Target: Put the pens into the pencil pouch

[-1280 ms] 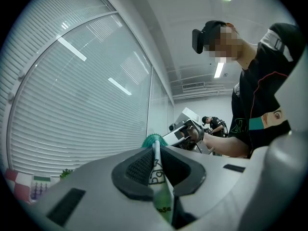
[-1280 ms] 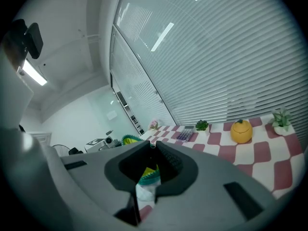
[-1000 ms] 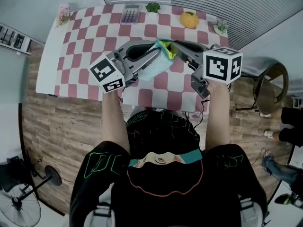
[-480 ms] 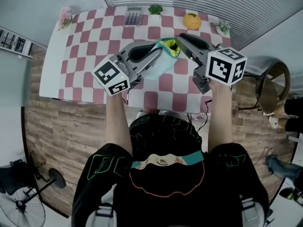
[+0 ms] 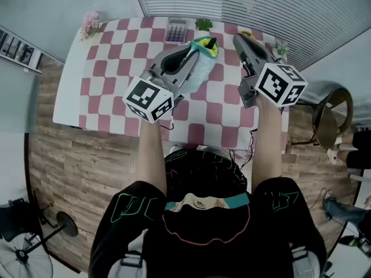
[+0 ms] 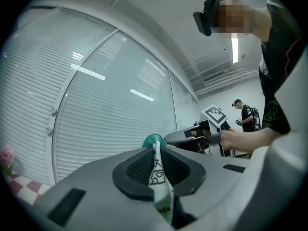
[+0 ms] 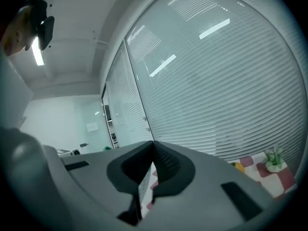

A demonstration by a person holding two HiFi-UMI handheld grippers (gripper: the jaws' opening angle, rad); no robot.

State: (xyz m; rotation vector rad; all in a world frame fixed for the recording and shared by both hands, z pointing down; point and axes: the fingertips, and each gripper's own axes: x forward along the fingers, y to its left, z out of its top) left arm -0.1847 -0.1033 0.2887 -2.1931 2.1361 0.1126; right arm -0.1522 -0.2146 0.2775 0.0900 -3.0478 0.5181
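Observation:
My left gripper is shut on the pale blue-green pencil pouch and holds it above the checked table. The pouch mouth shows a yellow-green lining, and a dark tip that looks like a pen pokes out of it. In the left gripper view the printed pouch fabric is pinched between the pads of the left gripper. My right gripper is to the right of the pouch, apart from it. Its jaws have just been closing and are shut with nothing between them, and the right gripper points at the window blinds.
A calculator, a small green plant and pink flowers stand along the table's far edge. Another plant and an orange object are at the far right corner. A chair stands right of the table.
Both grippers rose and moved toward the far edge of the table with the pouch. The right gripper drew away from the pouch mouth to the right and its jaws closed.

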